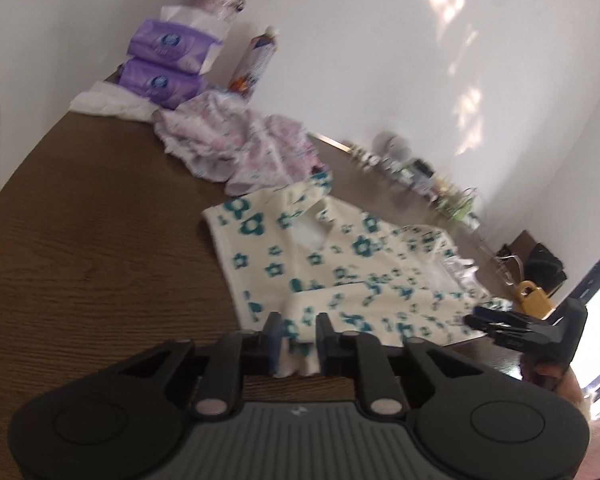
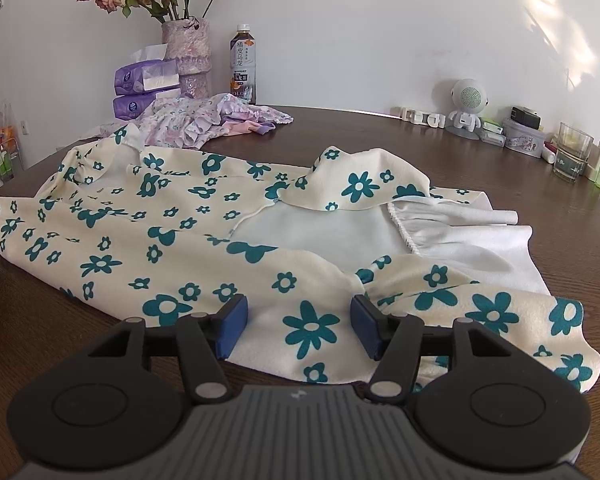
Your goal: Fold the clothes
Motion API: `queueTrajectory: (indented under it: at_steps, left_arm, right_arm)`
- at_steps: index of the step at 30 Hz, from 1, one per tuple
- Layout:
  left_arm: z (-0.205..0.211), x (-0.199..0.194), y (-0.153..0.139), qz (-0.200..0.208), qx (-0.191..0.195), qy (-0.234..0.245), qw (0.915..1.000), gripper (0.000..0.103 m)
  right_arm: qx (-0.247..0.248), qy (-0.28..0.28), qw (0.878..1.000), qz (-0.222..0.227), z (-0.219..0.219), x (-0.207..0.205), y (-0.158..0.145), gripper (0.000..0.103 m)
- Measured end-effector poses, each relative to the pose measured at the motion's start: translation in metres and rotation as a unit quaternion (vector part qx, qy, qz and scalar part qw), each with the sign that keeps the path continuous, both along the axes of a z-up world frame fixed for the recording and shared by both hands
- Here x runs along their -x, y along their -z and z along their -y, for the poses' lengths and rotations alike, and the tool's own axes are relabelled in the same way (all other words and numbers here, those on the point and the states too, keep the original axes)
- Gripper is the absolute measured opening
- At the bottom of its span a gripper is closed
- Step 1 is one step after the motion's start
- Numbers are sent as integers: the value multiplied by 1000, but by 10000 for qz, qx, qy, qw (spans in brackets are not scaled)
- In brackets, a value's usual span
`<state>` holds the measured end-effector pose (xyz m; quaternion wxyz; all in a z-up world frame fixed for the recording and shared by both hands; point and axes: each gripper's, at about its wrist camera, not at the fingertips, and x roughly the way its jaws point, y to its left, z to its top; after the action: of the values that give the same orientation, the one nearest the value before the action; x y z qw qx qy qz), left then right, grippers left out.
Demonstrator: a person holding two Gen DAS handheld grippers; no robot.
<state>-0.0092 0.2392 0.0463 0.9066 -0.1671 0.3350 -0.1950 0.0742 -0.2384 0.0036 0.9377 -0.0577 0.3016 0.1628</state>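
Note:
A cream garment with teal flowers [image 1: 340, 256] lies spread on the brown wooden table [image 1: 80, 240]. My left gripper [image 1: 299, 340] is shut on a bunched fold at the garment's near edge. In the right wrist view the same garment [image 2: 180, 232] is partly folded, with its white inside showing. My right gripper [image 2: 299, 330] is open just above the near hem, one blue pad on each side of a teal flower. The right gripper [image 1: 484, 320] also shows in the left wrist view, at the garment's far right end.
A crumpled pink floral garment [image 2: 196, 120] lies behind, beside purple tissue packs [image 2: 144, 80], a vase of flowers [image 2: 186, 56] and a drink bottle [image 2: 244, 64]. A small robot-shaped figure [image 2: 466, 108], tins and a glass [image 2: 572, 152] line the wall. A yellow padlock [image 1: 532, 296] sits at the right.

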Motion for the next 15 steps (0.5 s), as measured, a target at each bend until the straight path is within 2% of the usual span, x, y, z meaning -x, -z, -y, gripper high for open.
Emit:
queueTrajectory:
  at_steps: [2,5,7,8,9,11,13,15]
  left_arm:
    - [11,5,-3,40,-487,-5,9988,30]
    - [30,1,5,-51,-1322,14,9912,28]
    - [38,-4,12,-4,-1607,55,9870,28]
    - [40,-6,13,74,-1682,70,9857,24]
    - [43,-7,14,155,-1746,83,9845,6]
    - [48,-5,12,363,-1823,104,9825,4]
    - [56,2,7,585,-2146,29,9749,3]
    - [62,9,4,717,-2612,-113,9626,3]
  right_arm:
    - [5,-3,10000,0,0,0,0,59]
    - [13,-2,10000,0,0,0,0,59]
    - [21,-3,10000,9,-1,0,-1,59]
    - [25,-3,10000,13,-1,0,-1,59]
    - [29,-3,10000,17,-1,1,-1,60]
    - [32,-5,10000,18,-1,0,-1,60]
    - [33,-11,10000,16,-1,1,0,60]
    - [20,-17,10000,9,-1,1,0,60]
